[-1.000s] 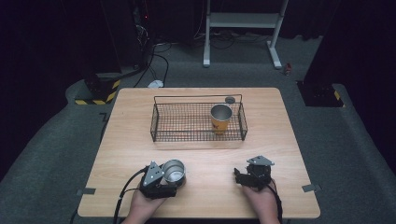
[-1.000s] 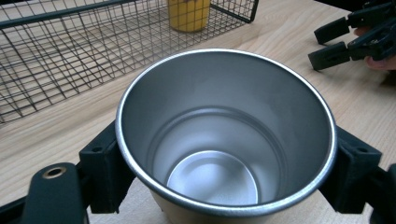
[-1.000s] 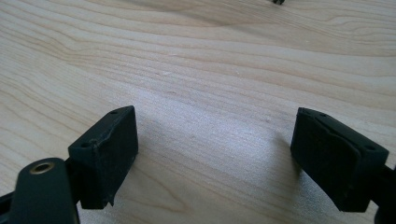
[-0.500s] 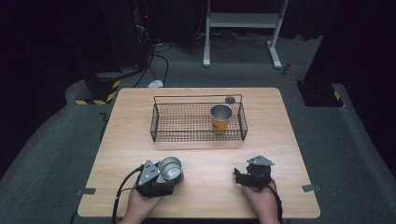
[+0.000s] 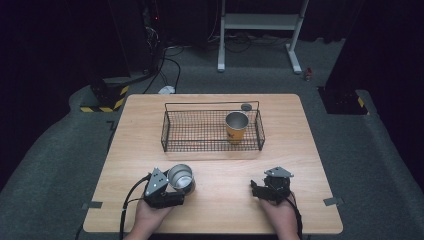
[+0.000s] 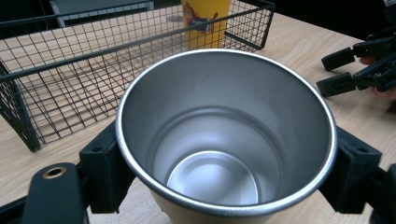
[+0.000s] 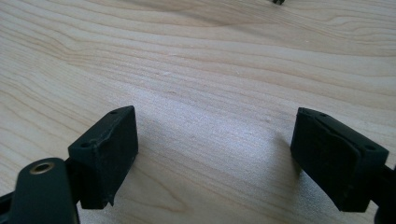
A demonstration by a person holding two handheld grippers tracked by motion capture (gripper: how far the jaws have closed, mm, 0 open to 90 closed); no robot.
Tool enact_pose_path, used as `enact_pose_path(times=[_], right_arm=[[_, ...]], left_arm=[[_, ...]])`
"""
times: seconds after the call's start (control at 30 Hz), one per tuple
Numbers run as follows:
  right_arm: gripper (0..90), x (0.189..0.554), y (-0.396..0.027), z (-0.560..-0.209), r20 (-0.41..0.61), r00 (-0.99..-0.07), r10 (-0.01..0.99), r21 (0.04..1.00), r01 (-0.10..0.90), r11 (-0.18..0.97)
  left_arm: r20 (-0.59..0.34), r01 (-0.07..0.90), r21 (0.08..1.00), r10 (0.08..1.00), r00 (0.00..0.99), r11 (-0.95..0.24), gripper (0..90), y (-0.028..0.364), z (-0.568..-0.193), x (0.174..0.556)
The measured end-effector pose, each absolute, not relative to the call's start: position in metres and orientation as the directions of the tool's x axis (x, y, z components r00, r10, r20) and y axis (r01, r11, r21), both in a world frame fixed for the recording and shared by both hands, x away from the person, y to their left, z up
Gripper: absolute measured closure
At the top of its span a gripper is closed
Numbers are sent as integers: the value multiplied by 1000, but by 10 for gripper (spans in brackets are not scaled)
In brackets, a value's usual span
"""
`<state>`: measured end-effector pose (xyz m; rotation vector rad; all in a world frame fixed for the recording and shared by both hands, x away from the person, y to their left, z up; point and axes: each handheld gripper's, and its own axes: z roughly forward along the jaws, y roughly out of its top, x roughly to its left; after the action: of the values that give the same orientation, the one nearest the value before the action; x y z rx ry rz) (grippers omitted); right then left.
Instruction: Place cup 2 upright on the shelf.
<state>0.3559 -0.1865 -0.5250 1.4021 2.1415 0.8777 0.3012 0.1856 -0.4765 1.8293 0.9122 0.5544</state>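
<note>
Steel cup (image 5: 180, 177) shifted slightly; left gripper view reveals its empty inside (image 6: 211, 177)

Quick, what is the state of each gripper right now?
Left gripper: shut on the steel cup, jaws pressing its sides.
Right gripper: open, nothing between its jaws, over the table.

We see the wooden table (image 5: 215, 200) evenly lit from overhead against dark, murky surroundings, with soft shadows beneath things on it and mild softness throughout.
</note>
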Motion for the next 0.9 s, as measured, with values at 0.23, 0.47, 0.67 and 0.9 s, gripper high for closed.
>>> enact_pose_path(times=[0.23, 0.47, 0.67, 0.9], right_arm=[[148, 356, -187, -525, -14, -395, 919, 708, 645, 288], [151, 355, -186, -525, -13, -393, 919, 708, 646, 286], [150, 356, -186, -525, -15, -400, 917, 708, 643, 292], [148, 357, -187, -525, -13, -410, 912, 705, 643, 299]], left_arm=[[-35, 347, 907, 778, 627, -239, 188, 180, -473, 302], [-5, 332, 905, 773, 634, -267, 188, 173, -468, 306], [-27, 336, 912, 784, 620, -234, 188, 174, -460, 310], [-30, 349, 912, 815, 579, -215, 188, 179, -453, 314]])
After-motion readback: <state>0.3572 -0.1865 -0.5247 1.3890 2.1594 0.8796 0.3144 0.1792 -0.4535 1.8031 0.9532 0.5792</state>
